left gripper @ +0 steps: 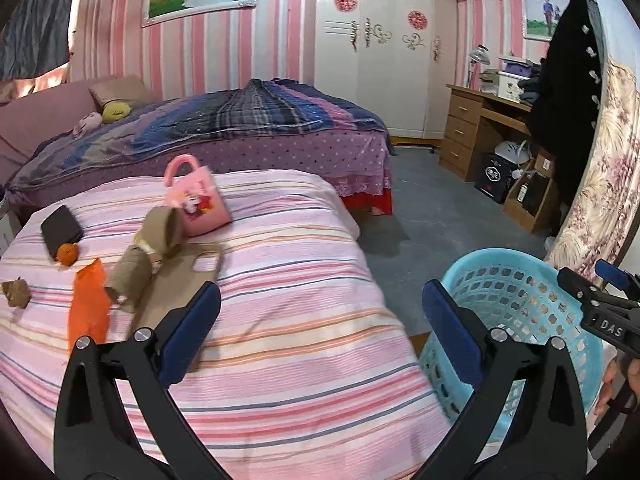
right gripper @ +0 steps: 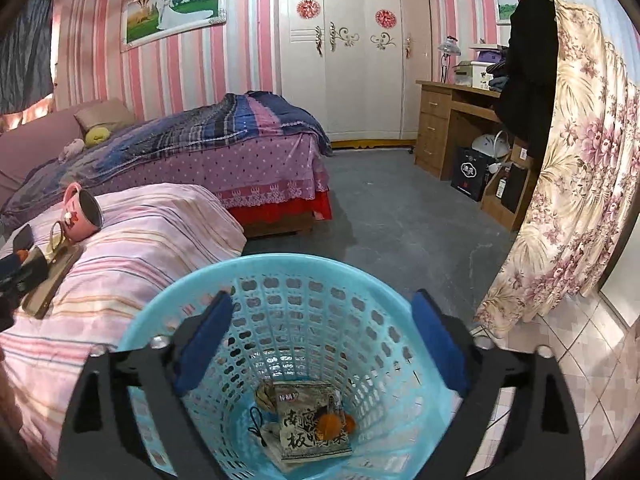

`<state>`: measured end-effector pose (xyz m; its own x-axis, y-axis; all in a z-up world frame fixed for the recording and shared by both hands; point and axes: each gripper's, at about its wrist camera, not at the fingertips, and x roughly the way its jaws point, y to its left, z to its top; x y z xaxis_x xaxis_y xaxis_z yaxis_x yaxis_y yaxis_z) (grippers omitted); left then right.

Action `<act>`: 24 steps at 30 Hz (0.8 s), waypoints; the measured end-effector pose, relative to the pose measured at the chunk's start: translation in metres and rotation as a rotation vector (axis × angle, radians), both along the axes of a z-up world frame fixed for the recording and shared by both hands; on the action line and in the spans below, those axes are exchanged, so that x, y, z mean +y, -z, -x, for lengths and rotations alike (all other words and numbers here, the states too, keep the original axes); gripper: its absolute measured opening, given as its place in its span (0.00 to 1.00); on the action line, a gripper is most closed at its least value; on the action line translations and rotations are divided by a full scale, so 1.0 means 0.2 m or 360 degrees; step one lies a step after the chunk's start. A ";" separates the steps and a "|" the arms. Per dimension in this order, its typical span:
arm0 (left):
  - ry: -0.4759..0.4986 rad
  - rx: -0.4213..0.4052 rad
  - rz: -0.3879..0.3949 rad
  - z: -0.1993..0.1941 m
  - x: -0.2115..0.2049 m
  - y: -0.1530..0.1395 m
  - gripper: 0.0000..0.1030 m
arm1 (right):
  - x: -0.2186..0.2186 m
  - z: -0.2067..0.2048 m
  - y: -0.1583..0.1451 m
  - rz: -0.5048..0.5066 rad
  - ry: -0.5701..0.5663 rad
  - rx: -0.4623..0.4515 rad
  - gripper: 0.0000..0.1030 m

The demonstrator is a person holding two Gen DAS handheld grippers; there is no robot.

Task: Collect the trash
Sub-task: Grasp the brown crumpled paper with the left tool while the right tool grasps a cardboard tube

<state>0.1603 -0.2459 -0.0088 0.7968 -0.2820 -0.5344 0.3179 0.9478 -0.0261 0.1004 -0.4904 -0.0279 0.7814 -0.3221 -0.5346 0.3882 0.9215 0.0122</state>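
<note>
Trash is found in two places: some already lies at the bottom of the basket (right gripper: pixel 304 320), and more is scattered on the striped bed (left gripper: pixel 280 320) beside it. The basket is a light blue plastic tub with perforated, slightly flexible walls and a smooth rim; inside are seen a printed wrapper (right gripper: pixel 312 420), glossy and thin, and orange peel (right gripper: pixel 334 426) resting on it. The right claw (right gripper: pixel 320 344) hangs over the basket mouth with its blue-padded jaws spread wide and nothing between them. The left claw (left gripper: pixel 320 328) is likewise spread and empty, held over the bed edge next to the basket. On the bed, well to the far side from the basket, an orange wrapper (left gripper: pixel 89 304) lies flat; it looks thin, crinkly and nearly weightless, so it would probably be best pinched at a raised edge or fold, since a flat film may slip under the pads on soft cloth. Beside it are brown paper rolls (left gripper: pixel 136 268), judged light, crushable and easy to grip across the middle. A crumpled brown scrap (left gripper: pixel 17 292) lies farther still from the basket. A tangerine (left gripper: pixel 67 254), a dark phone (left gripper: pixel 61 229) and a pink mug (left gripper: pixel 198 200) are probably not trash; the mug is rigid and tipped on its side.
</note>
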 end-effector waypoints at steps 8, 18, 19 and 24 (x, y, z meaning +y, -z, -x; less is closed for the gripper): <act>-0.0101 -0.0066 -0.0043 0.01 0.28 -0.07 0.95 | 0.16 -0.10 -0.06 0.0013 0.0005 -0.0032 0.93; -0.0358 -0.0096 -0.0124 -0.08 0.81 -0.08 0.95 | 0.49 -0.25 -0.11 -0.0059 -0.0146 -0.0082 0.94; -0.0383 -0.0088 -0.0114 -0.09 0.86 -0.08 0.95 | 0.54 -0.27 -0.11 -0.0065 -0.0174 -0.0083 0.94; -0.0517 -0.0046 -0.0098 -0.16 1.12 -0.02 0.95 | 0.77 -0.34 -0.10 -0.0040 -0.0286 -0.0063 0.93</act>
<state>0.1919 -0.0224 -0.0056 0.8549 0.0215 -0.5184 -0.0013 0.9992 0.0392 0.1687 -0.3372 -0.0082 0.8459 -0.1620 -0.5082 0.2159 0.9752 0.0484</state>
